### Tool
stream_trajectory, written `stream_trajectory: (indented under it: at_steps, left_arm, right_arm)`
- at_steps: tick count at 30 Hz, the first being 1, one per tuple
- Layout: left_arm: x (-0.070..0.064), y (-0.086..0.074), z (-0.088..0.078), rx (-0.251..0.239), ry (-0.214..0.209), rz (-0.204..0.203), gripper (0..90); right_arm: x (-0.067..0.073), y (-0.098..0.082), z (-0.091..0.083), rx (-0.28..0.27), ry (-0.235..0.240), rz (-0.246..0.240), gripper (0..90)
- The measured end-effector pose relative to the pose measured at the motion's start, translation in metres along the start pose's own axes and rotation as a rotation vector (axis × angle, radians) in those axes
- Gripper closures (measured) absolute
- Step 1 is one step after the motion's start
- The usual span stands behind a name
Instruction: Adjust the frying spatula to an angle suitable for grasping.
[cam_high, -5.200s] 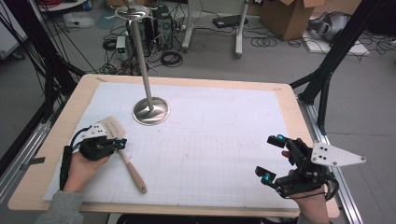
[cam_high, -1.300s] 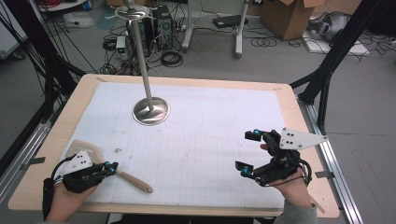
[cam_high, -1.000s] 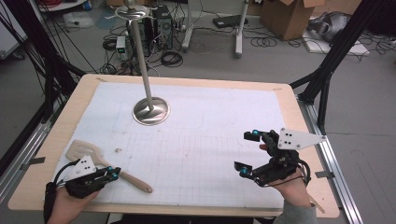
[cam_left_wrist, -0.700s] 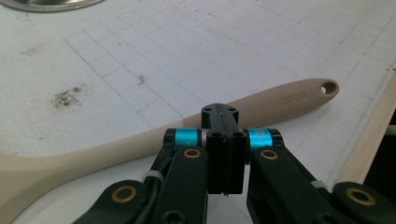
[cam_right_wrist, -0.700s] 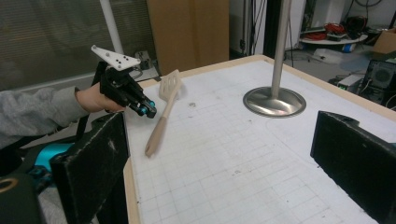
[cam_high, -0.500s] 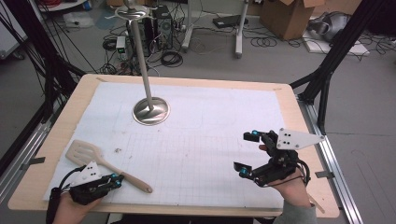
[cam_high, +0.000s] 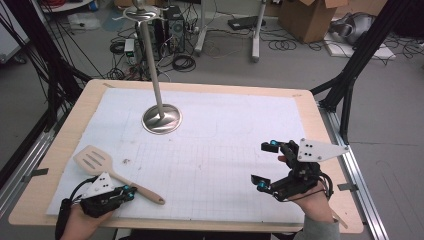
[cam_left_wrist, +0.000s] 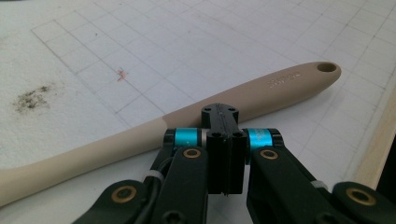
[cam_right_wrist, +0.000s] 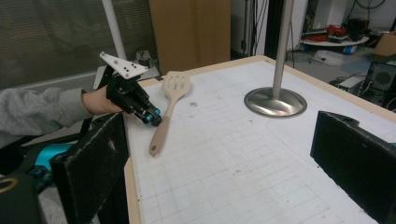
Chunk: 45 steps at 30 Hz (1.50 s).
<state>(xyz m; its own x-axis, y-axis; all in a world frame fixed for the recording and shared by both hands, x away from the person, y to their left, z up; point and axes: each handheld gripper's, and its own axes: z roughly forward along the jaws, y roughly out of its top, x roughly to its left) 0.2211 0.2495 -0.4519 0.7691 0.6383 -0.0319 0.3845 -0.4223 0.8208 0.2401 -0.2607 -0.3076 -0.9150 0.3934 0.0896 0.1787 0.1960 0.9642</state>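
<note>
Spatula (cam_high: 112, 172) lies flat on the white gridded mat (cam_high: 215, 150) at about 8 o'clock on the surface (cam_high: 320, 120), slotted blade toward 10 o'clock, handle end with its hanging hole toward 4 o'clock.

Left gripper (cam_high: 127, 191) sits at the near edge, at 7 o'clock, tips just beside the handle's mid-section. In the left gripper view its jaws are pressed together with nothing between them, and the handle (cam_left_wrist: 196, 116) runs crosswise just beyond the tips. Not gripped.

Right gripper (cam_high: 267, 165) hovers at 4 o'clock, well apart from the spatula, jaws spread wide and empty; the right gripper view shows both black pads far apart, with the spatula (cam_right_wrist: 168, 105) and the left gripper (cam_right_wrist: 152, 116) beyond them.

Steel stand (cam_high: 161, 119) with upright pole at 11 o'clock, clear of both hands.

Risks, as I judge them:
- Closed tips nudging the handle would spin or slide the spatula rather than lift it; the handle looks smooth and rounded.
- Reopening the jaws this close could knock the handle toward the near edge.
- A grab near mid-handle leaves the blade end heavy, so the tool may droop or twist in the pads.
- A small dirt smudge (cam_left_wrist: 30, 98) near the blade could be smeared if the tool is dragged.
</note>
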Motion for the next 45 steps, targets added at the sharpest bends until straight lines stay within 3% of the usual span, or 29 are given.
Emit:
stream_trajectory:
  at_steps: [4,15,27,36,45]
  left_arm:
    - [0.001,0.002,0.002,-0.022,0.002,-0.012,89.7]
    - [0.002,0.006,0.007,-0.013,0.006,0.016,89.7]
    - [0.007,0.014,0.017,-0.008,0.020,-0.001,89.7]
    - [0.014,0.019,0.023,-0.004,0.038,-0.010,89.7]
    - [0.020,0.025,0.030,0.001,0.083,-0.025,89.6]
  right_arm:
    - [0.000,-0.001,-0.001,0.003,-0.006,0.002,3.5]
    - [0.002,-0.003,0.000,0.022,-0.009,0.002,3.5]
    - [0.003,-0.005,0.002,0.051,-0.013,-0.001,3.5]
    - [0.005,-0.008,-0.002,0.063,-0.024,0.006,3.5]
    - [0.005,-0.013,-0.003,0.078,-0.032,0.013,3.5]
